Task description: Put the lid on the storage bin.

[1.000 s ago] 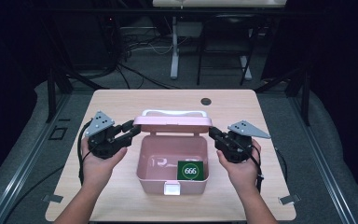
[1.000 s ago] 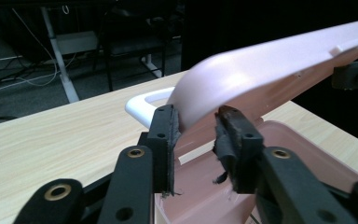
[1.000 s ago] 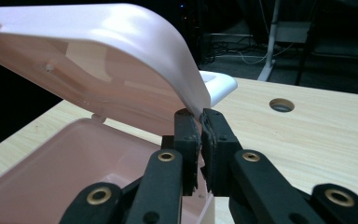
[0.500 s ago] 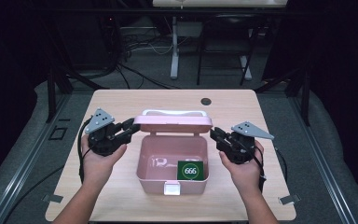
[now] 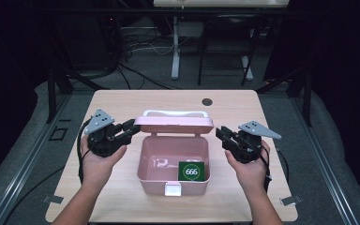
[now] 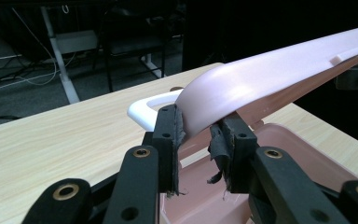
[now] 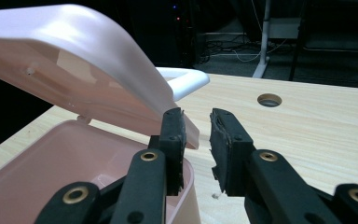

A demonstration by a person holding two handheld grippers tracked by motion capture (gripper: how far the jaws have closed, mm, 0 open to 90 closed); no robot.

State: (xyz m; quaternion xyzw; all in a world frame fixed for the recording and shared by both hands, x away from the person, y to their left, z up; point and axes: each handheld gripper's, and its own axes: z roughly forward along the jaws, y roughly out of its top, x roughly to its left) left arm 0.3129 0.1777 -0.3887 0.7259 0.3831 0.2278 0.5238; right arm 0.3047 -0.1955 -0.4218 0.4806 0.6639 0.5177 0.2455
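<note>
So the left gripper (image 6: 196, 140) pinches the lid's (image 5: 177, 124) corner over the box (image 5: 173, 183) mid-desk, the right gripper (image 7: 196, 140) has just been opening, empty, and next it needs gentle lowering.

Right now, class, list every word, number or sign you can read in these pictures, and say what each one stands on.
"666": white digits in a white ring on the green card, which lies inside the pink box at its front right corner.
No other text, label or brand is readable.
</note>
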